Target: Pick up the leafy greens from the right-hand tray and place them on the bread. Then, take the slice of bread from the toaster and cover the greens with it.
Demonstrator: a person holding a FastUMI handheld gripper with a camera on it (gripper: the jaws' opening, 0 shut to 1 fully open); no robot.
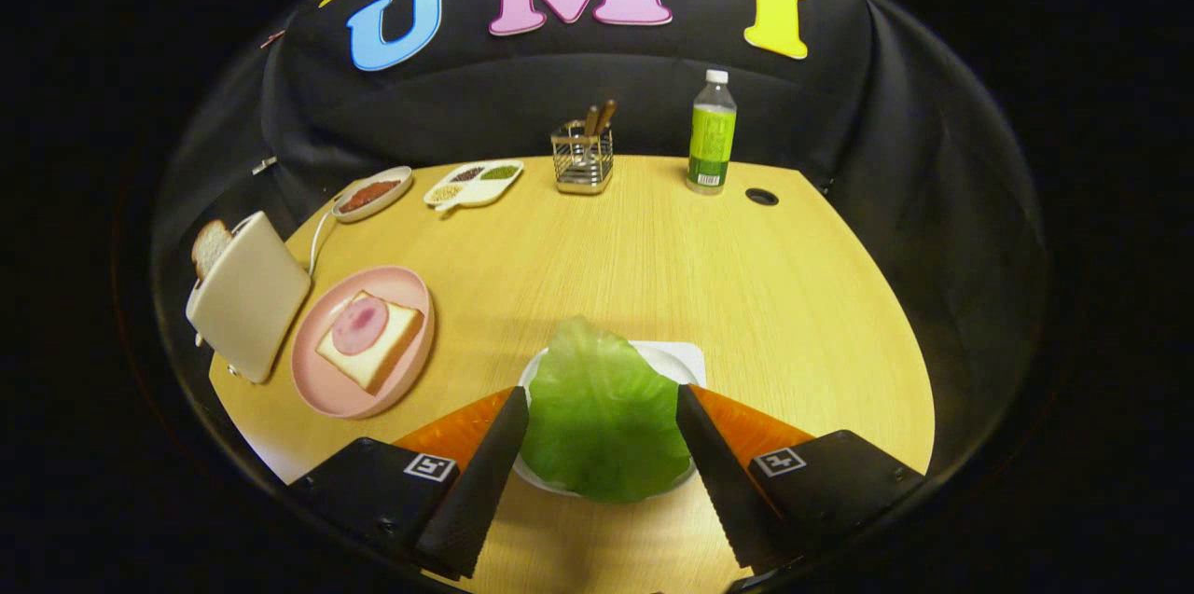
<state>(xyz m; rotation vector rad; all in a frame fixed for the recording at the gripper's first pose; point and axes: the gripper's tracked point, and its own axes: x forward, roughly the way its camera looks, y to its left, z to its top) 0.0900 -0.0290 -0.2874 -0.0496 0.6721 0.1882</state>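
- Gripper (602, 407) spread wide, fingers either side of the leafy greens (602, 421); not pressing on the leaf as far as I can tell, so nothing held yet.
- Greens = one big lettuce-like leaf, lying flat in a white tray (673, 361) between the fingers, near edge of the surface (672, 258).
- Risk: leaf is thin & floppy, covers most of the tray. If the fingers close too high they prob. just skim it; too low & they catch the tray rim and drag tray w/ leaf.
- Risk 2: grabbed by one edge, leaf may fold or slide out on the way left to the bread; a loose pinch would cause that.
- Left of the gripper: pink plate (322, 389) holding a slice of bread (378, 356) w/ a round pinkish slice of meat (359, 325) on top. That's the drop spot.
- Just left of the plate: toaster (247, 296), cream-coloured, second bread slice (209, 245) poking out the top. It sits close to the plate, so a wide swing w/ the leaf could knock it.
- Far left: small oval dish (396, 179) w/ something reddish-brown in it; beside it a divided dish (474, 195), 3 compartments w/ small bits, can't tell what.
- Far centre: wire holder (582, 167) w/ brown-handled utensils.
- Far right: bottle (712, 132), green label, white cap, upright.
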